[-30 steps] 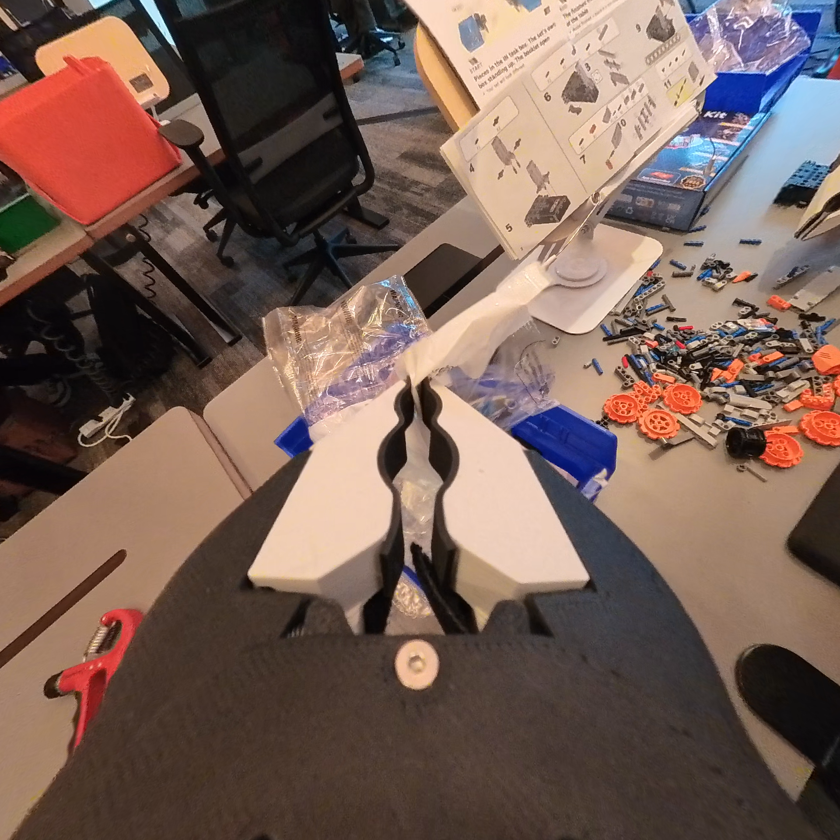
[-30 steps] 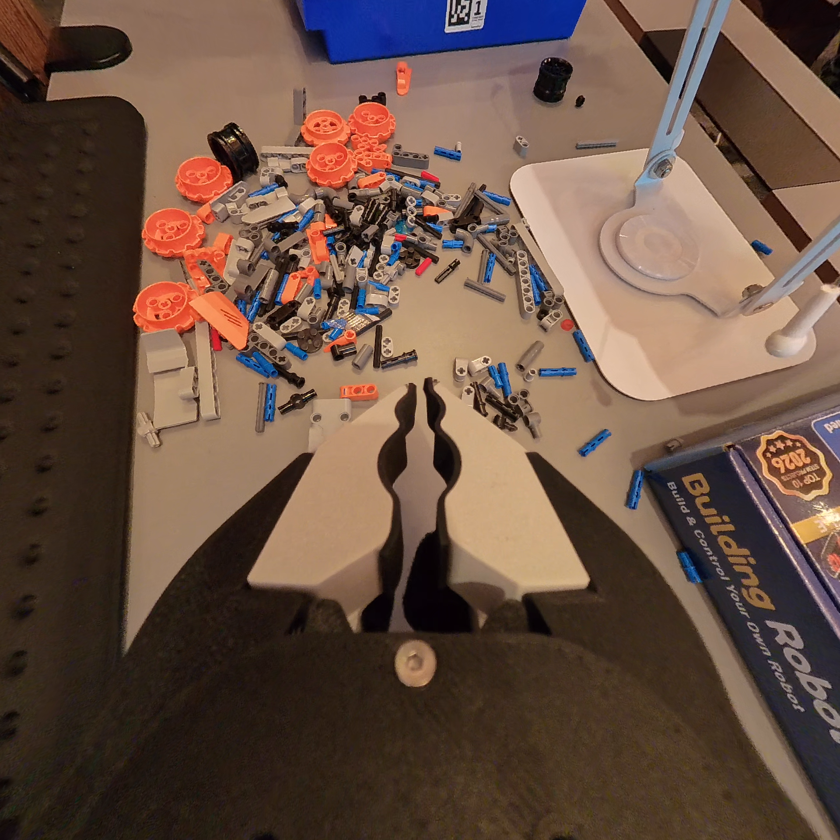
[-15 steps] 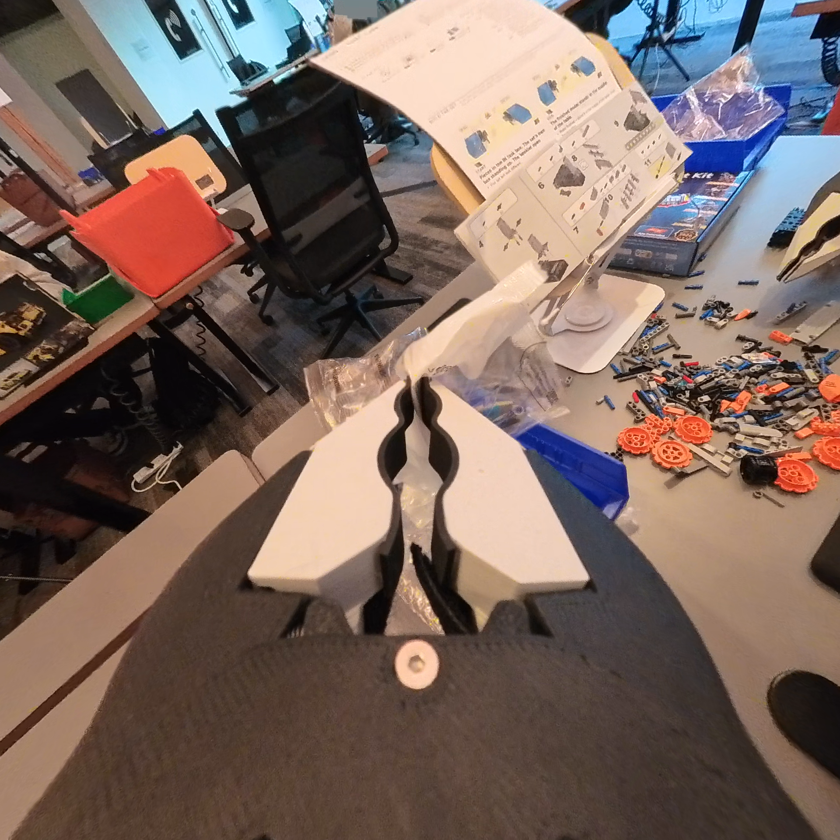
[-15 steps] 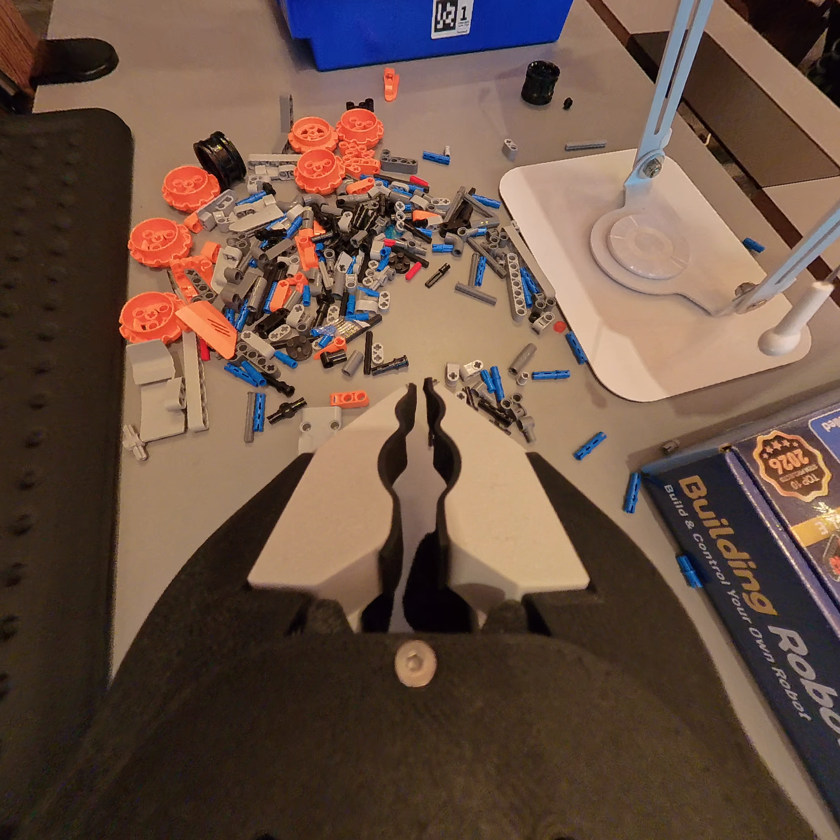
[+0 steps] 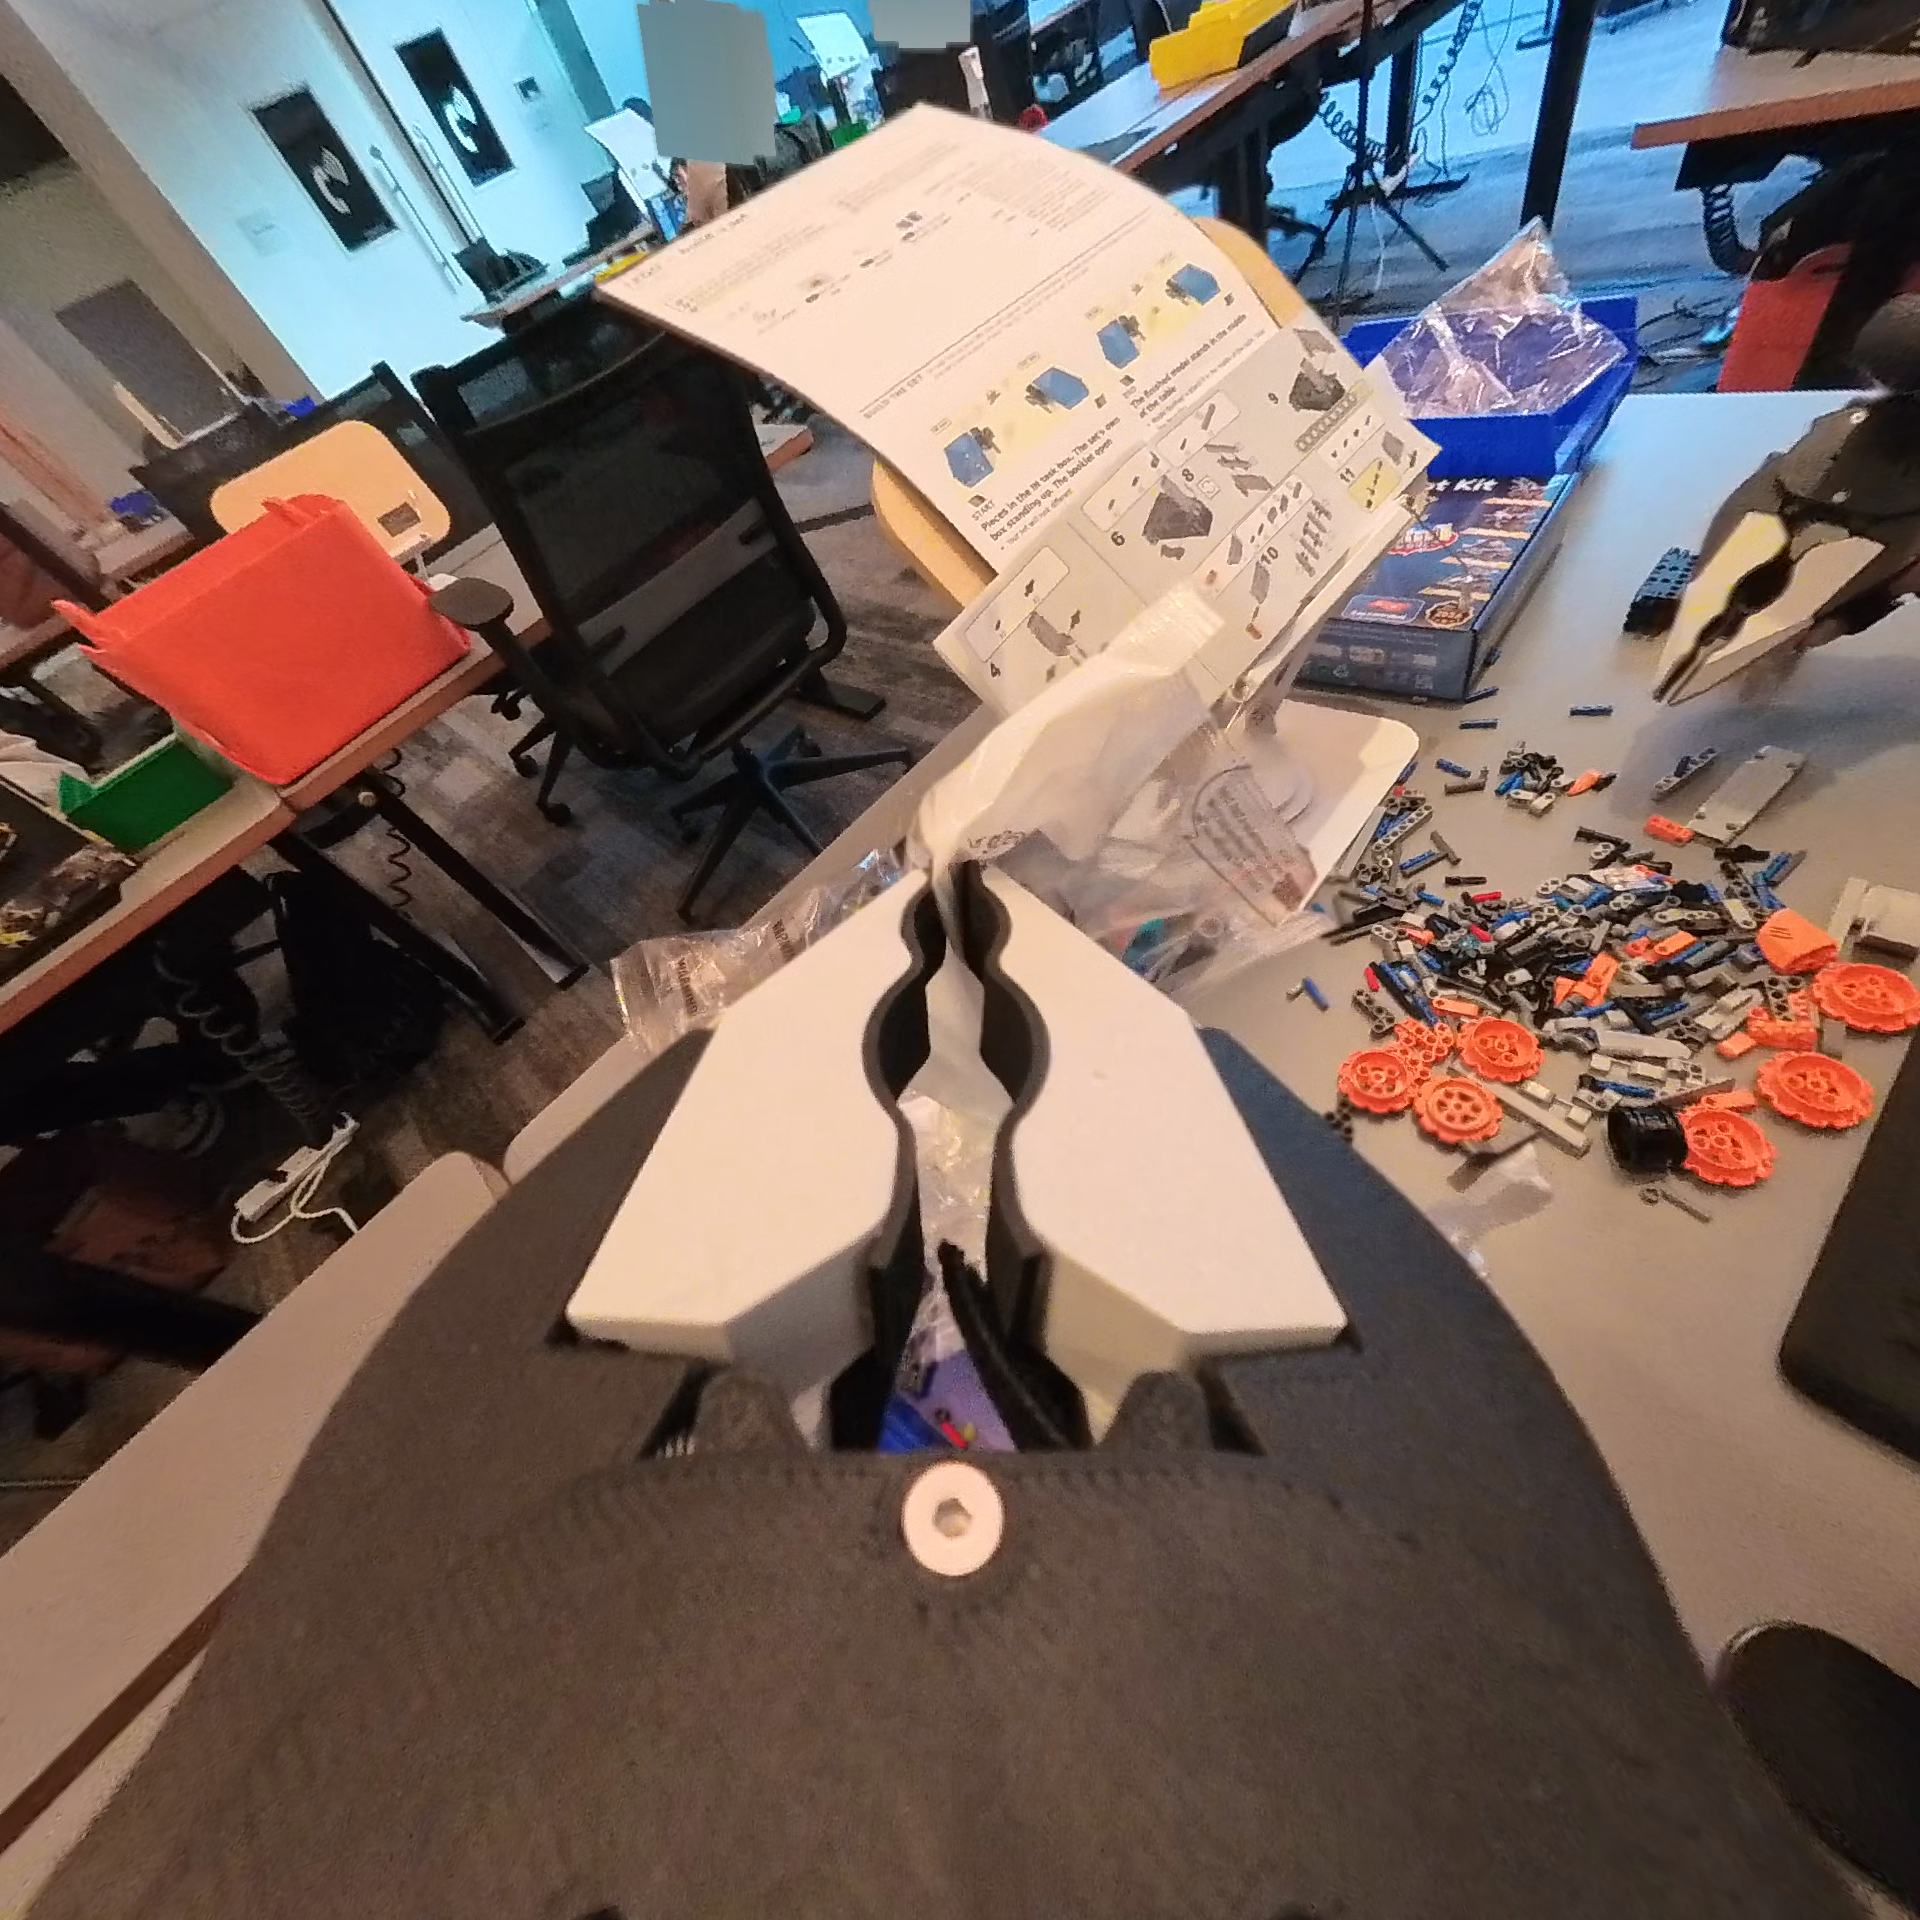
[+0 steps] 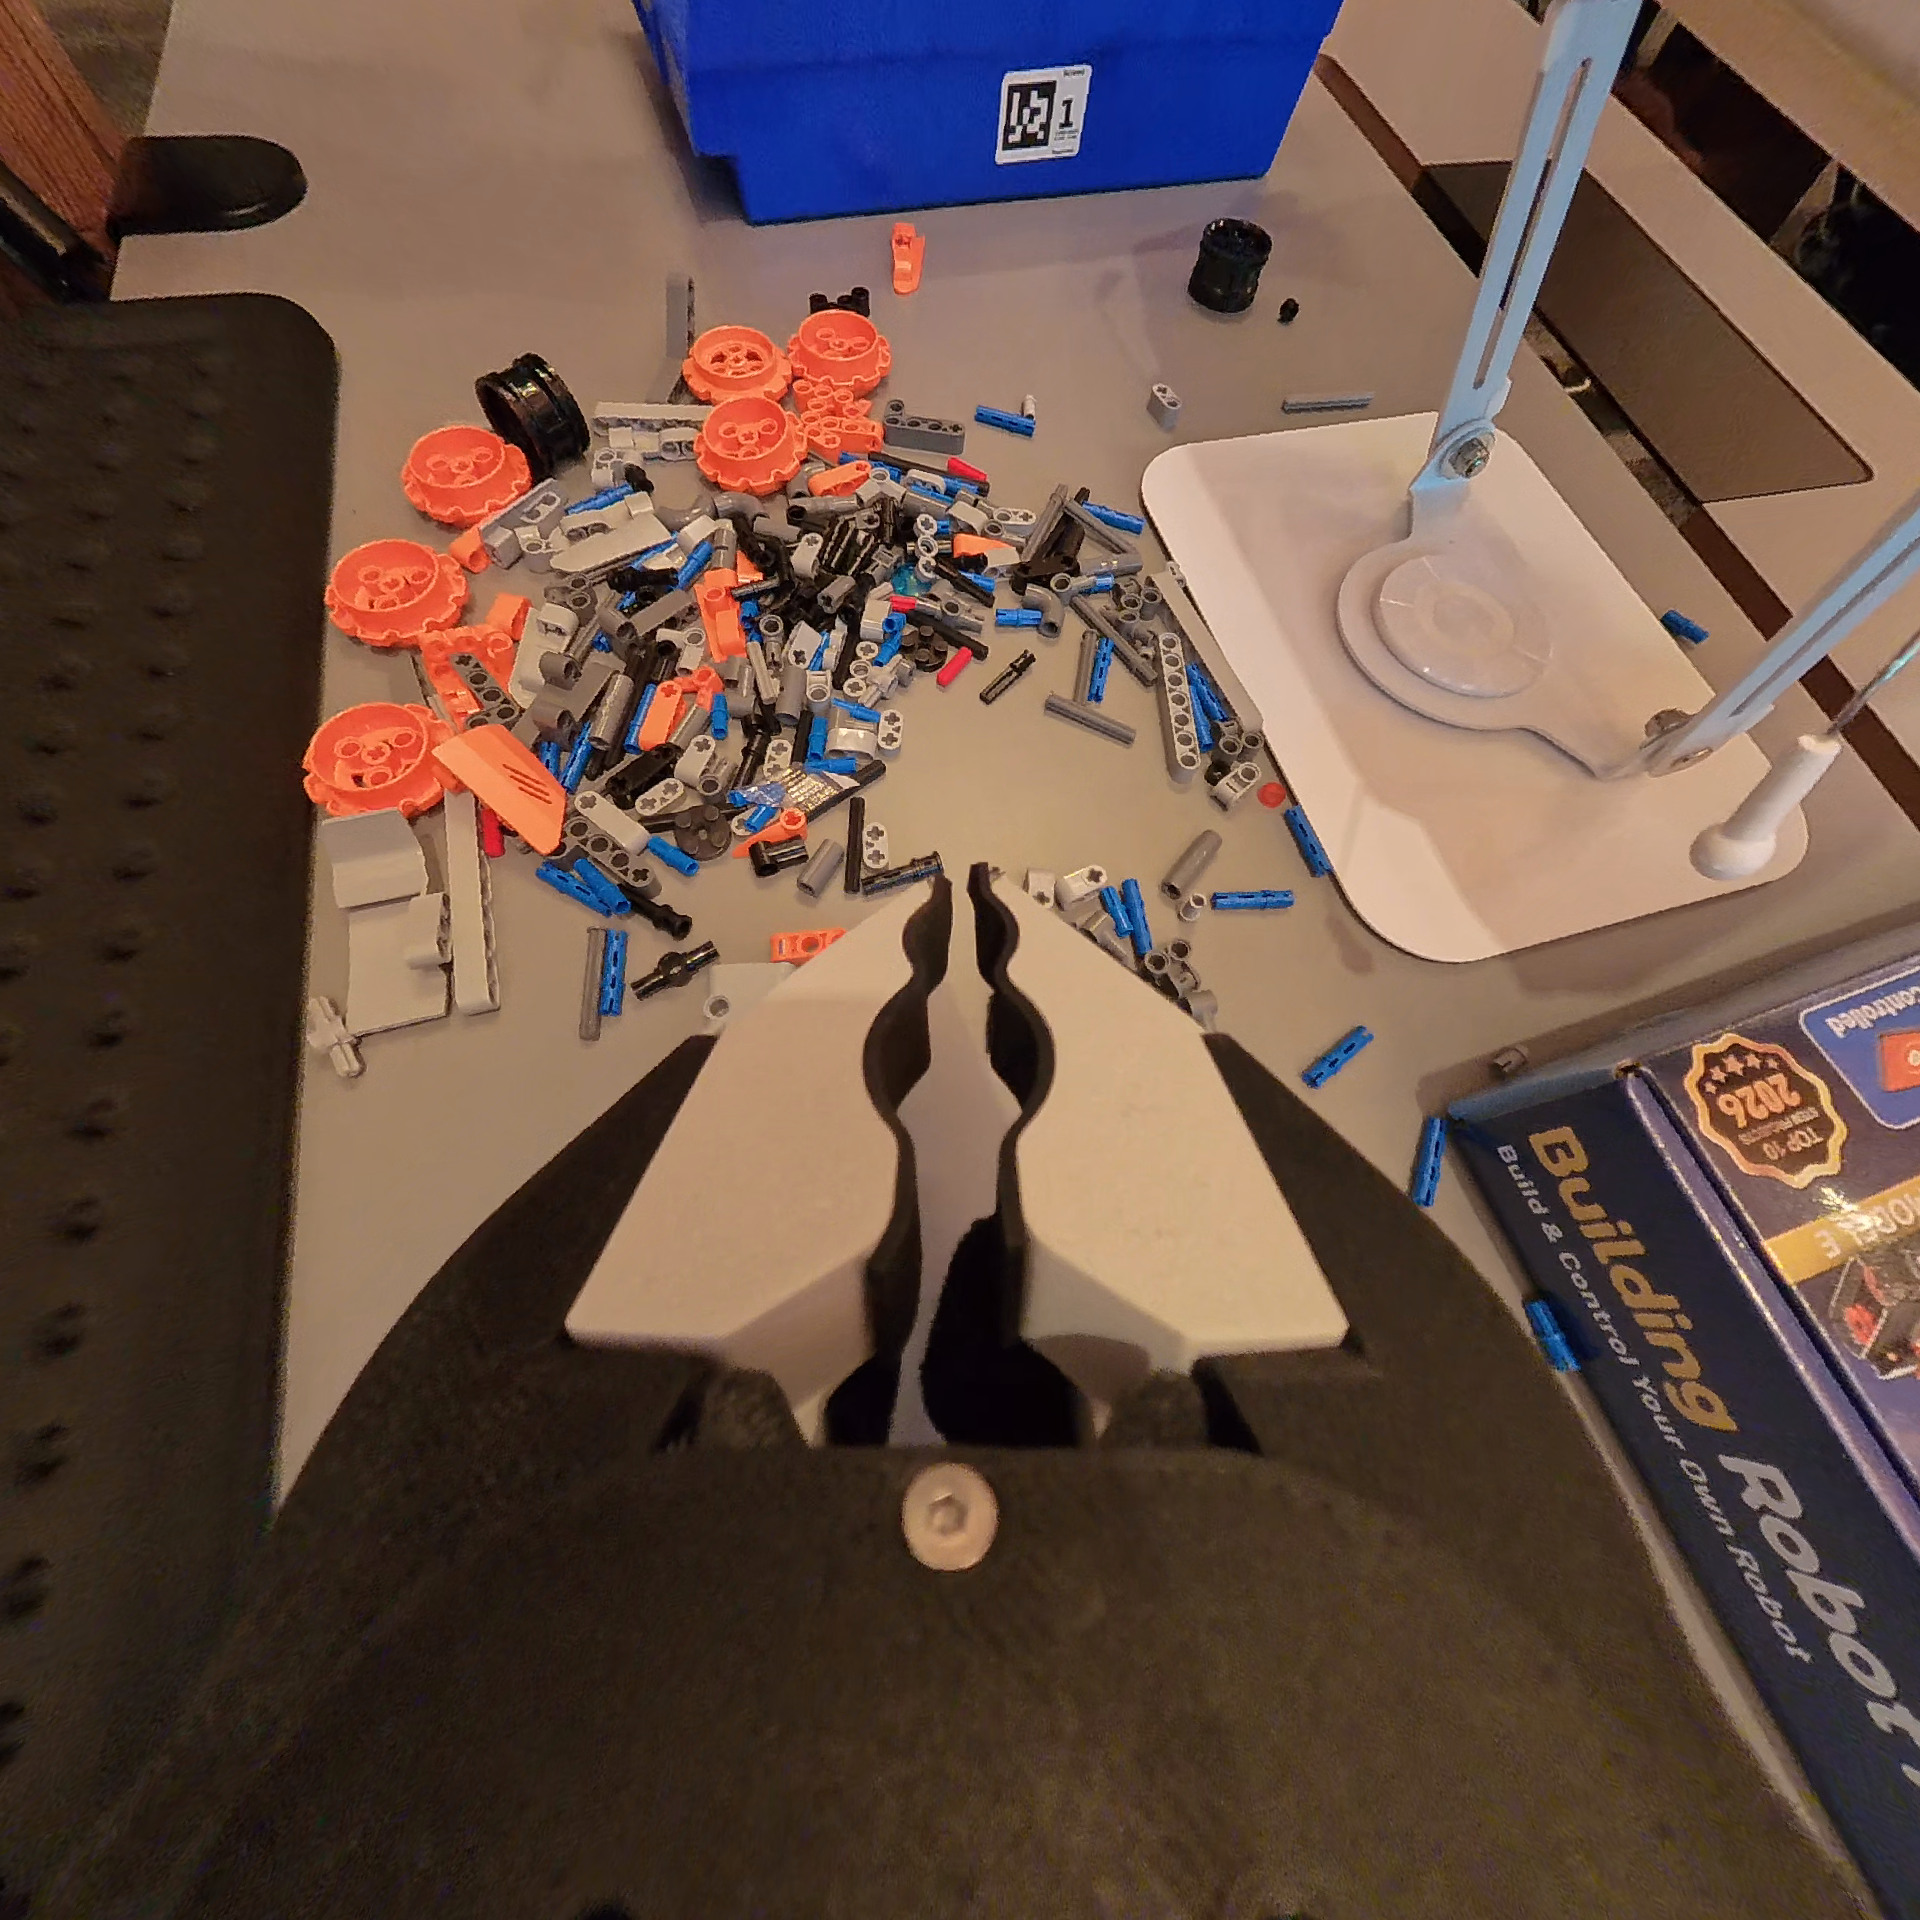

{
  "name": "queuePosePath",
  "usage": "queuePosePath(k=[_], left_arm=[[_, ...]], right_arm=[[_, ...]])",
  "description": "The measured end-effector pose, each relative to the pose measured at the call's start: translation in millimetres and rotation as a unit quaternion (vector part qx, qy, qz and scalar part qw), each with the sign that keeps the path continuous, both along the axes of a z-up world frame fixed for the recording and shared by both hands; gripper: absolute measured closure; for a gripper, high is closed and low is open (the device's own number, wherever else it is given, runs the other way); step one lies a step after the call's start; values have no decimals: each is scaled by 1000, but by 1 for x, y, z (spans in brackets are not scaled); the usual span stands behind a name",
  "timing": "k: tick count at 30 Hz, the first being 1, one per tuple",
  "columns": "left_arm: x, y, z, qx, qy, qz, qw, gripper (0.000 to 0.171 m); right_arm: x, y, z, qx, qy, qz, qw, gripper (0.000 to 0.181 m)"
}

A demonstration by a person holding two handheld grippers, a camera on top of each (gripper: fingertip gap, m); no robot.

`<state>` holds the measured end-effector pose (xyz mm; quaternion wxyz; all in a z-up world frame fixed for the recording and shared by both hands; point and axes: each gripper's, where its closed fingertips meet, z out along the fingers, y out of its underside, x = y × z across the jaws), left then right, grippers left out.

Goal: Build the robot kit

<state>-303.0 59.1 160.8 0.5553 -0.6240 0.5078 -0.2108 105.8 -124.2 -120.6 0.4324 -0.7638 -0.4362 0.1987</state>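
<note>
The plastic bag (image 5: 1091,748) of small parts was clamped by its crumpled white top between the shut jaws of the left gripper (image 5: 948,883). Over the last second it had been lifted, so that the blue tub seen under it earlier was hidden and the bag was held up in front of the instruction sheet (image 5: 1039,343). The right gripper (image 6: 961,883) was kept empty, its jaws drawn almost together with only a slit between the tips. It was poised over the near edge of the loose parts (image 6: 790,623) scattered on the grey table (image 6: 520,1143), a blue bin (image 6: 935,104) lying beyond
</note>
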Motion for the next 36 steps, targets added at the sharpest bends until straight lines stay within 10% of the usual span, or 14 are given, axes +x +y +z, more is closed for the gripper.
queuePosePath(k=[8, 15, 25, 30, 36], left_arm=[[42, -13, -7, -7, -7, -51, 999, 171], [82, -55, -2, 16, -37, -178, 983, 171], [129, -102, -34, -6, -56, -299, 953, 171], [149, -111, -44, -21, -55, -312, 948, 171], [145, -86, -53, -51, -53, -276, 958, 171]], right_arm=[[-21, 7, 26, 33, 18, -12, 999, 173], [-115, 13, 76, 74, 79, 6, 994, 144], [-205, 47, 106, 293, 2, -62, 954, 121], [-206, 53, 100, 329, -15, -77, 941, 172], [-173, 39, 132, 301, 68, -58, 949, 175]])
